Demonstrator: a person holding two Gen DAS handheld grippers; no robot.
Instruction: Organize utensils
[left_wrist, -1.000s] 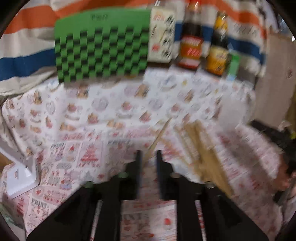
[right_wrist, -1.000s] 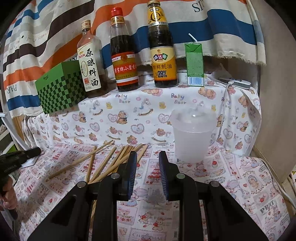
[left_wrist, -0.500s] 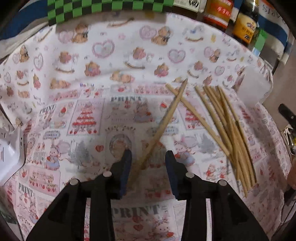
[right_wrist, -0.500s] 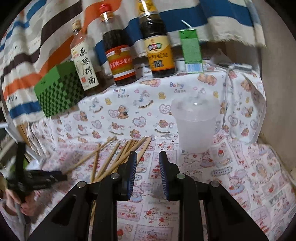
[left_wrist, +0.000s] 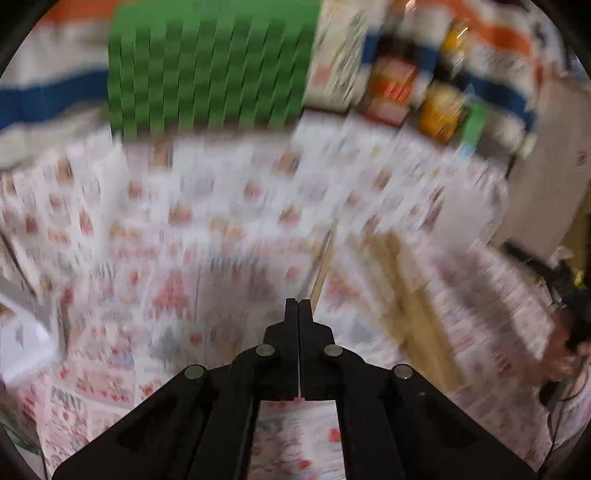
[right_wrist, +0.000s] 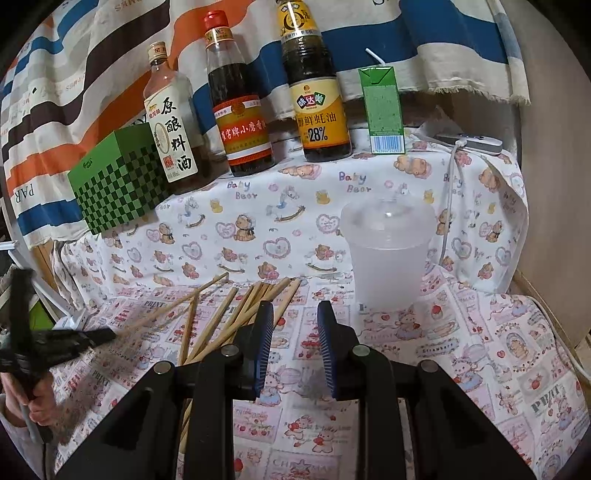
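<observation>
**Step in hand (judged):** picking one chopstick out of the loose lot, presumably to carry it to a holder.

**Left tongs** (left_wrist: 298, 308): the jaws are pressed together with no gap visible. A single chopstick (left_wrist: 323, 262) runs forward from just beside the right-hand finger tip. The left view is badly blurred, so I cannot tell whether the stick is nipped between the pads or lies alongside them. In the right view its near end meets the tips of the left tongs.

**Right tongs** (right_wrist: 295, 310): these are set narrow with nothing between the pads, and they hang above the tabletop (right_wrist: 461, 350).

**Task items:** the remaining chopsticks (right_wrist: 236, 314) lie fanned just ahead and to the left of the right tongs, between the two tools. A translucent plastic cup (right_wrist: 386, 258) stands ahead and to the right of the right tongs, apart from the sticks. Its top looks covered, but that is not confirmed.

**Recommendations:**
- Confirm the grip before lifting further. A stick that sits beside the pads will drop.
- Grip near one end, square across the pads, so the stick does not pivot.
- Lift clear of the fan so the neighbouring sticks are not dragged.
- Check that the cup mouth is open before approaching it. Bring the stick in upright and let go low, because the light cup may tip.
</observation>
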